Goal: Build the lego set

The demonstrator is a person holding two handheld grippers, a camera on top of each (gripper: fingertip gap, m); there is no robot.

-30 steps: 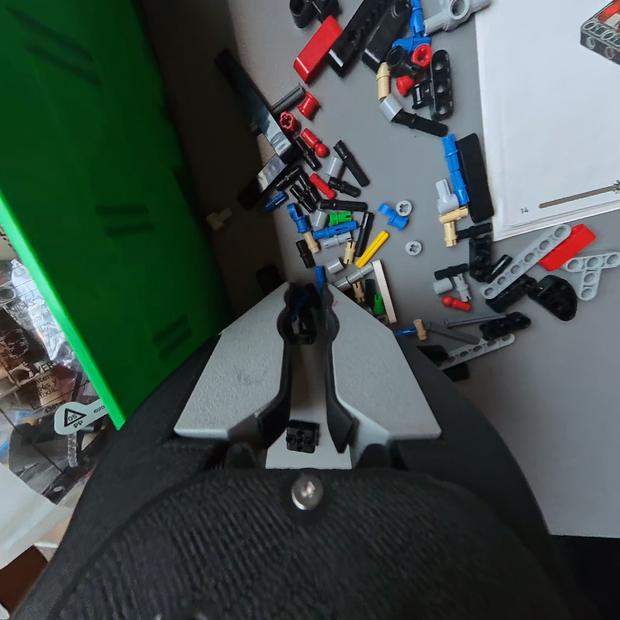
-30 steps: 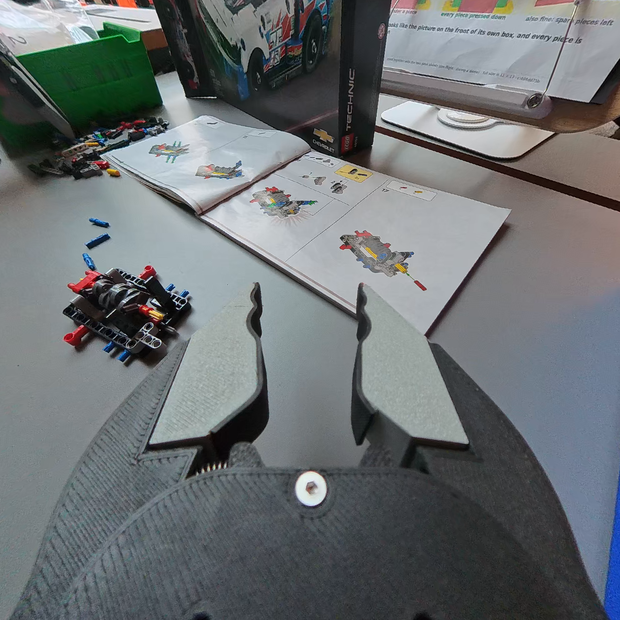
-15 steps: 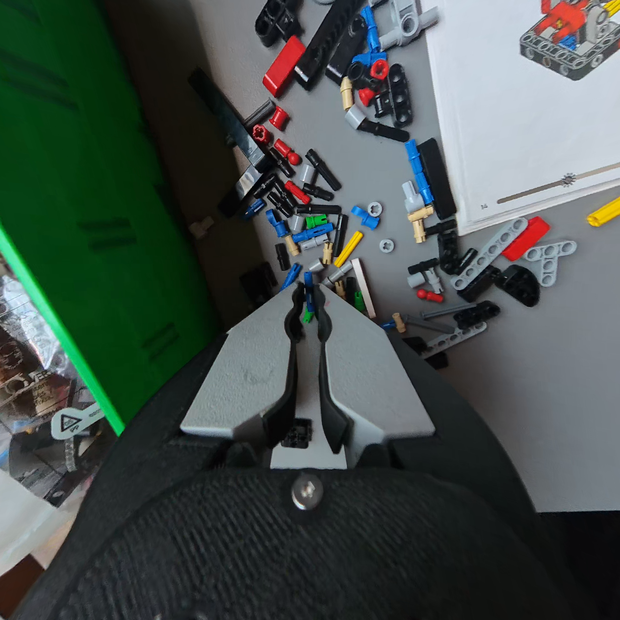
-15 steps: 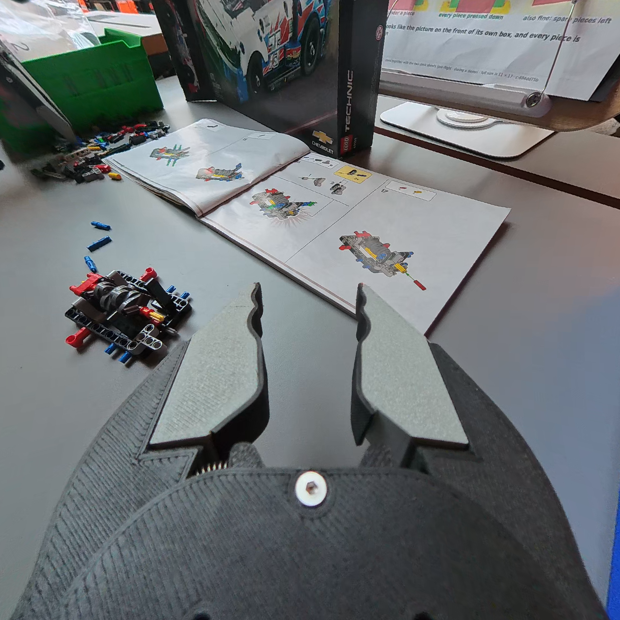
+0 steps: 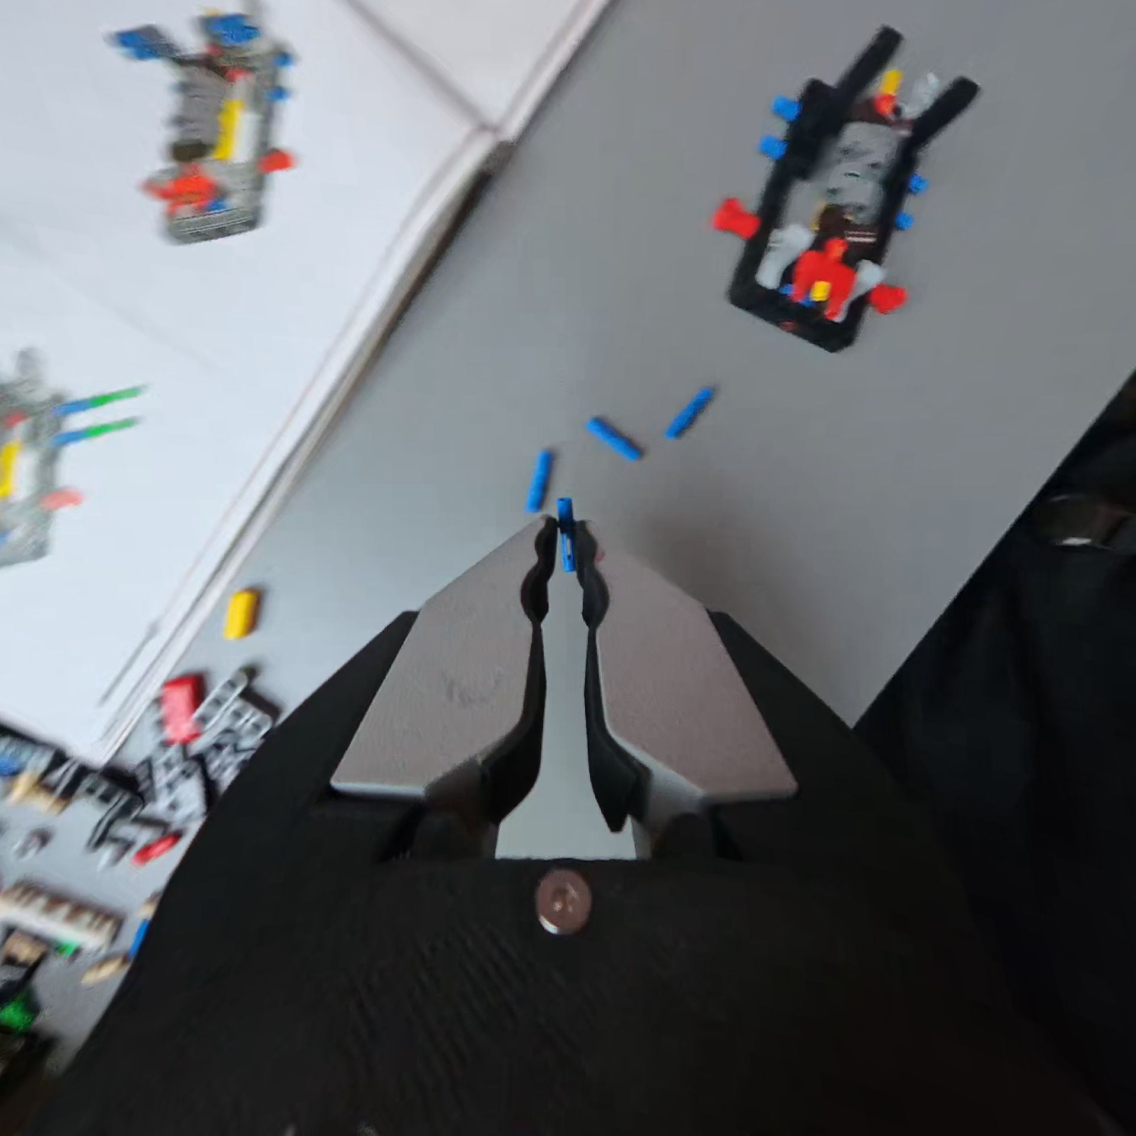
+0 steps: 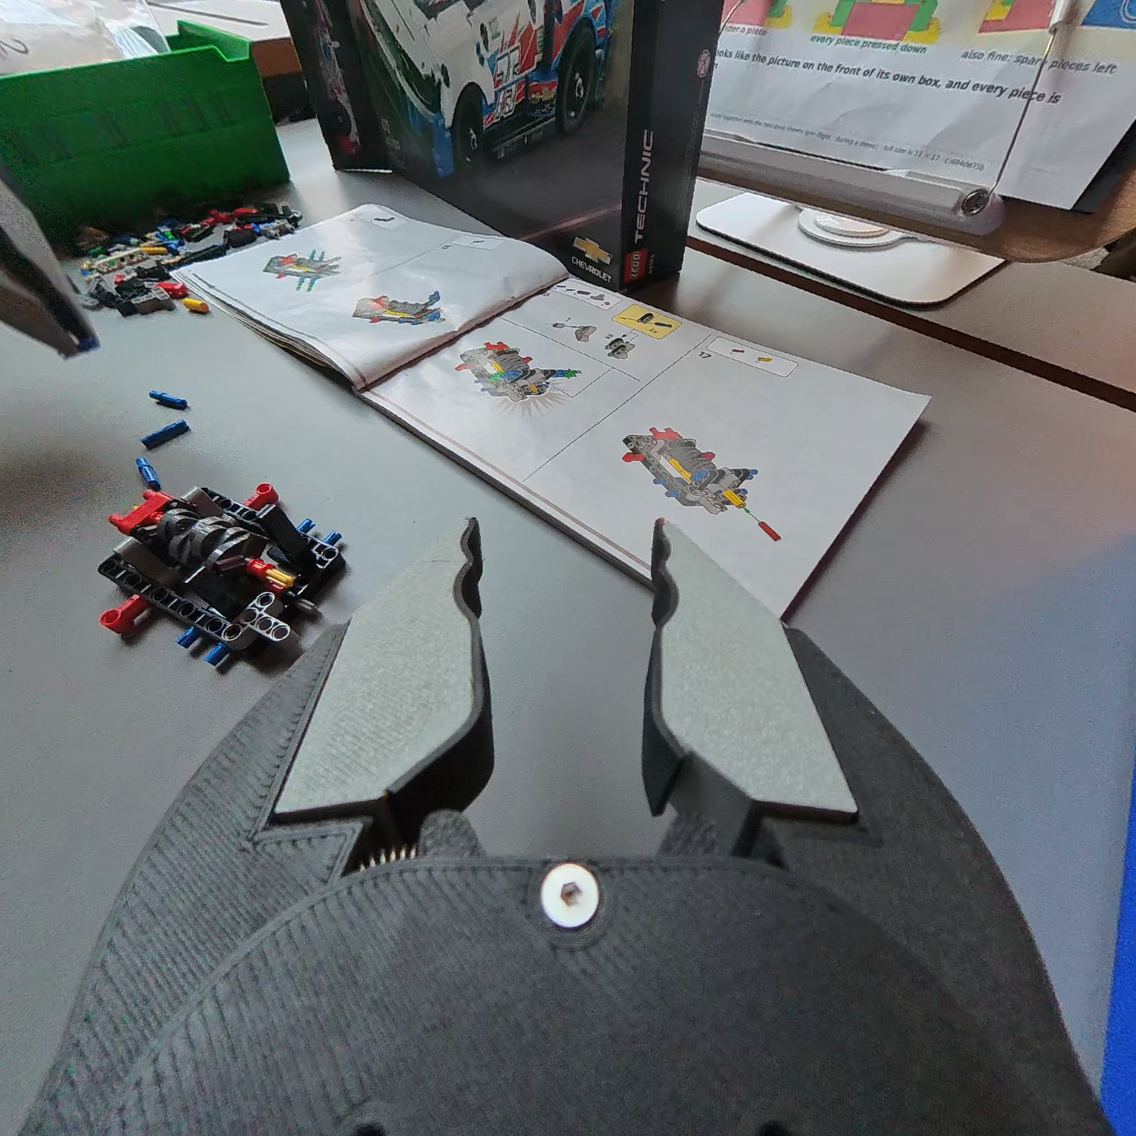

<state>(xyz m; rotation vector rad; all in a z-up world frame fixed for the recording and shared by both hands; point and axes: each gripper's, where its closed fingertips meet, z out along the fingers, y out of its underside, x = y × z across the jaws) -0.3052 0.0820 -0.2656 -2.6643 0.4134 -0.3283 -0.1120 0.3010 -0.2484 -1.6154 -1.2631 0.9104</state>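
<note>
Left gripper (image 5: 564,522) swung from parts pile (image 6: 166,258) over to table (image 5: 615,307) centre, fingers clenched on blue pin (image 5: 565,533). Three loose pins (image 5: 611,437) just ahead; chassis build (image 5: 839,203) beyond. Right gripper (image 6: 565,535) idle, fingers spread, empty. Likely another pin being staged.

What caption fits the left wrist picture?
Left gripper pinching a blue pin above three loose blue pins.
</note>
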